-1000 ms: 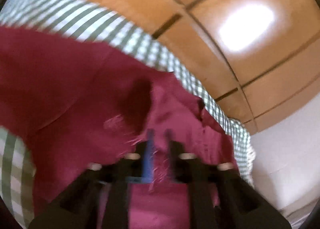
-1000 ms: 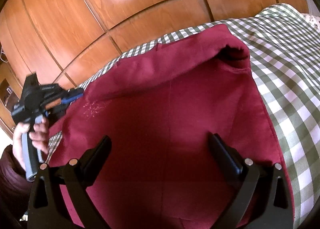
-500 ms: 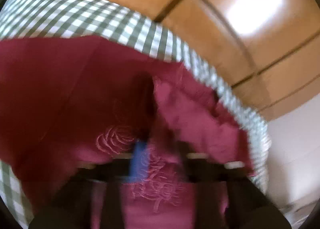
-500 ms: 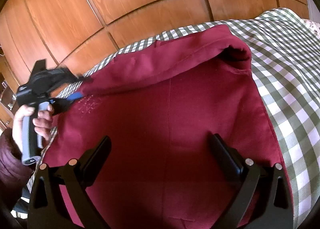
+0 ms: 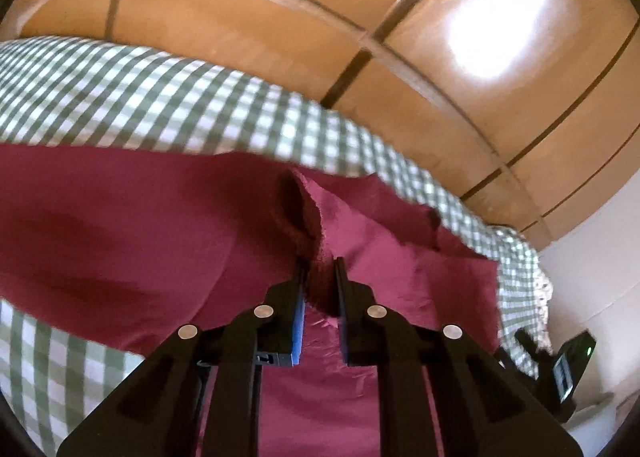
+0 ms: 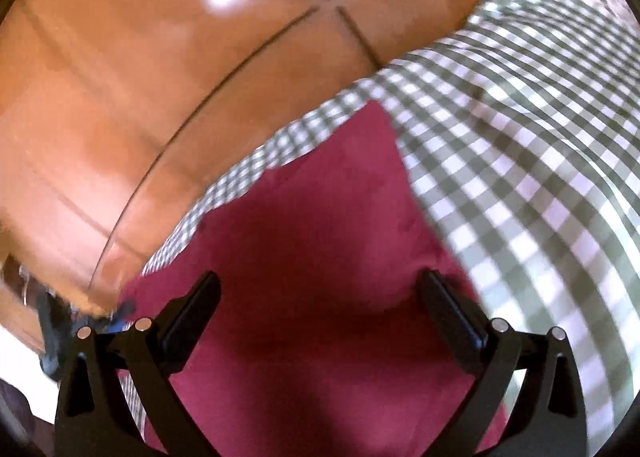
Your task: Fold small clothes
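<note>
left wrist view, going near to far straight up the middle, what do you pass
left tongs shut on a pinched ridge of the maroon garment → green checked bedsheet → wooden panelled wall

Left tool [image 5: 319,263], black angular finger arms, round silver rivets, blue inner pad on left finger, right tool [image 6: 320,285], matching black arms, silver rivets
</note>
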